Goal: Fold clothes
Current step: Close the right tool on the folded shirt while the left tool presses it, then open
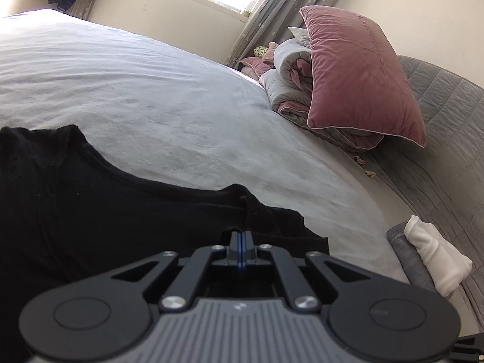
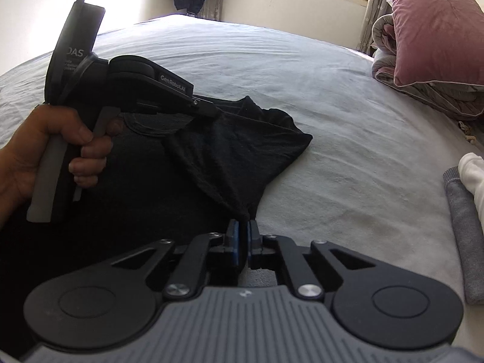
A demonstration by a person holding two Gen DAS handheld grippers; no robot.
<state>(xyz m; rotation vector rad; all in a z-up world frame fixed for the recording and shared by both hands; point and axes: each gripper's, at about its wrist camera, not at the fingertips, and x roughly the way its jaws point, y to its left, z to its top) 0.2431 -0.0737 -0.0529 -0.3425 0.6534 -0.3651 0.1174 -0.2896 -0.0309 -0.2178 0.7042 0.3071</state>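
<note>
Black shirt (image 2: 230,151) pinched in right claw (image 2: 243,227) (sleeve edge), left claw (image 2: 216,112) clamping collar side — bed (image 2: 332,121) beneath

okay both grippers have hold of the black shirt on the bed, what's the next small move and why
Probably carry the right gripper across toward the shirt's middle. It pinches a lifted fold by the sleeve of the black shirt, while the left gripper holds the shoulder, so the side can fold inward.

1. Your surface is a bed (image 2: 302,69) under a pale grey, lightly creased sheet.
2. A black shirt (image 2: 230,151) lies on it at your near left, part of it lifted off the sheet.
3. A folded quilt (image 1: 290,84) sits at the far right with a pink pillow (image 1: 360,72) leaning on it.
4. A grey cloth (image 2: 466,236) and a white cloth (image 2: 475,175) lie at the right edge, touching.
</note>
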